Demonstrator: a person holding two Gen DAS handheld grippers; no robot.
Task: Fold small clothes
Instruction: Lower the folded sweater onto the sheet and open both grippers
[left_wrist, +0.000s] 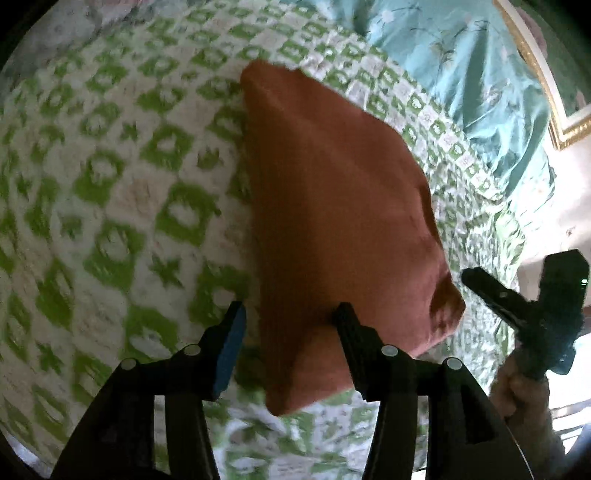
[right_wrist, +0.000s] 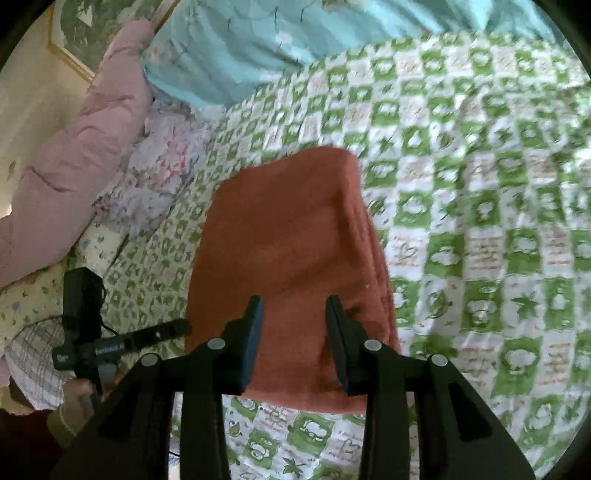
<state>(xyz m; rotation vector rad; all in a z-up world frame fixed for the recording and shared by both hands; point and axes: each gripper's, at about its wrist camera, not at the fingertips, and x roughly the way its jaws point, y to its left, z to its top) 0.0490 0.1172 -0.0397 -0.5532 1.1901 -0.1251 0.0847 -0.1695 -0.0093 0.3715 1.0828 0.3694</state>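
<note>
A rust-orange small garment (left_wrist: 332, 206) lies folded on a green-and-white patterned bedsheet (left_wrist: 110, 184). My left gripper (left_wrist: 291, 314) is open, its jaws spread above the garment's near left edge, holding nothing. In the right wrist view the same garment (right_wrist: 288, 243) lies under my right gripper (right_wrist: 295, 306), which is open just above the garment's near part. The right gripper also shows in the left wrist view (left_wrist: 476, 280) beside the garment's right corner, and the left gripper shows in the right wrist view (right_wrist: 173, 328) to the garment's left.
A teal floral quilt (left_wrist: 461, 62) lies at the bed's far side. A pink padded cover (right_wrist: 74, 155) and a pale floral cloth (right_wrist: 162, 162) lie to the left. A gold-framed picture (left_wrist: 554, 103) hangs on the wall.
</note>
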